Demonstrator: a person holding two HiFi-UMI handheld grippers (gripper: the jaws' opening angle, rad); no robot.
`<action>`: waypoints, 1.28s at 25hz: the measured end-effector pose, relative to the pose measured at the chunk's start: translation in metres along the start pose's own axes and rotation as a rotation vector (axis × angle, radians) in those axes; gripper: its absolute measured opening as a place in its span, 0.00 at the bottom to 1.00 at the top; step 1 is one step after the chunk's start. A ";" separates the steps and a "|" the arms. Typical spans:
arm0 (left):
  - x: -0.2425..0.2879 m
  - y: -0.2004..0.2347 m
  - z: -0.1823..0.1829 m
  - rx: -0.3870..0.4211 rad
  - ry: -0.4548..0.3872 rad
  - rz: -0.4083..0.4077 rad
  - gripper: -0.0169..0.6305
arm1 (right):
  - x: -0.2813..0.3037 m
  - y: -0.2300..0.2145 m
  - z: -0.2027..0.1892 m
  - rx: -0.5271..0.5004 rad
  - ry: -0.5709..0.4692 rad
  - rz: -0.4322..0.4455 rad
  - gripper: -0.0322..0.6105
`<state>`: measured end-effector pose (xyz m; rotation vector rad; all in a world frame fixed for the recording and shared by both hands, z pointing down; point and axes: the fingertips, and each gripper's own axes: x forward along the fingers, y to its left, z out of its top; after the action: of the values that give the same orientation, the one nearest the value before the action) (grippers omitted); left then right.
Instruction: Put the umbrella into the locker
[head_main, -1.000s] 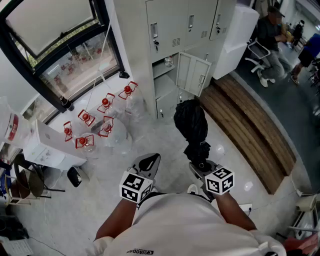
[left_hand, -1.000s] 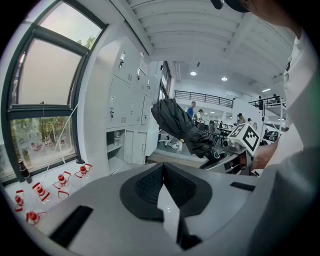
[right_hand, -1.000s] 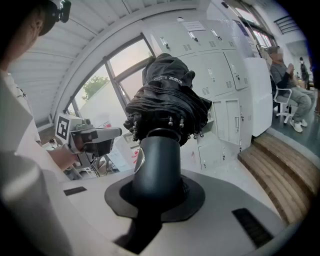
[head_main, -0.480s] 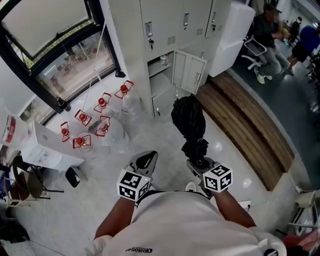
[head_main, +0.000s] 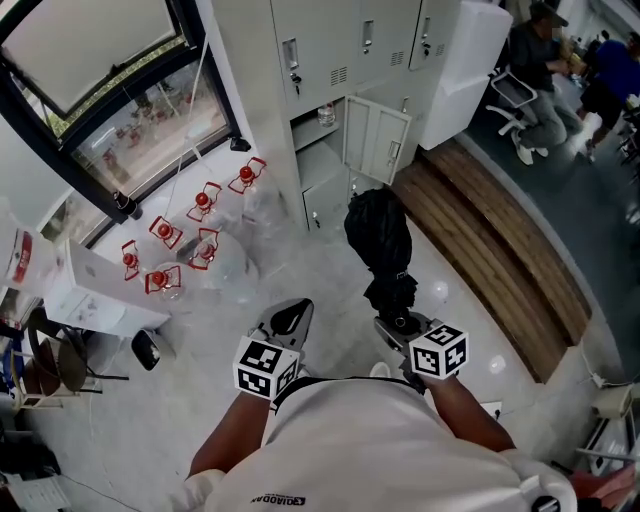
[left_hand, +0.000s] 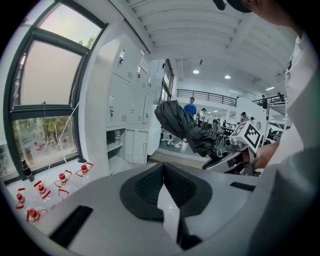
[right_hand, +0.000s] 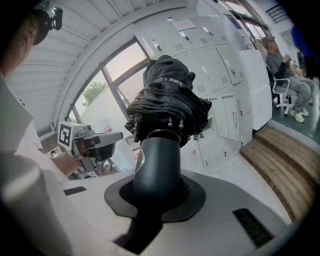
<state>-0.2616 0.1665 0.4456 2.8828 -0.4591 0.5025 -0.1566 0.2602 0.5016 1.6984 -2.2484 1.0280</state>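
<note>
Open locker ahead: right gripper fingers tight around raised umbrella, left gripper fingers together.

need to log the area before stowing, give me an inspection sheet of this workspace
surface: pale glossy floor
job's things: folded black umbrella held upright; locker compartment open, its door swung out
clutter: red-capped clear jugs and a white box by the window; a bottle on the locker shelf
grippers: right gripper shut on the umbrella; left gripper shut, empty
cables: thin cord at the window
surroundings: wooden platform, seated people
</note>
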 end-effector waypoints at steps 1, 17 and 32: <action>0.004 -0.003 -0.001 -0.004 0.002 0.007 0.05 | -0.004 -0.006 -0.002 -0.004 0.004 0.000 0.18; 0.083 -0.081 0.023 -0.017 -0.017 0.114 0.05 | -0.088 -0.108 -0.007 -0.092 0.055 0.025 0.18; 0.149 -0.091 0.023 -0.034 0.033 0.099 0.05 | -0.088 -0.166 0.001 -0.069 0.073 0.029 0.18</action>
<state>-0.0910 0.2065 0.4665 2.8253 -0.6011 0.5517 0.0232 0.3079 0.5293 1.5792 -2.2421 0.9894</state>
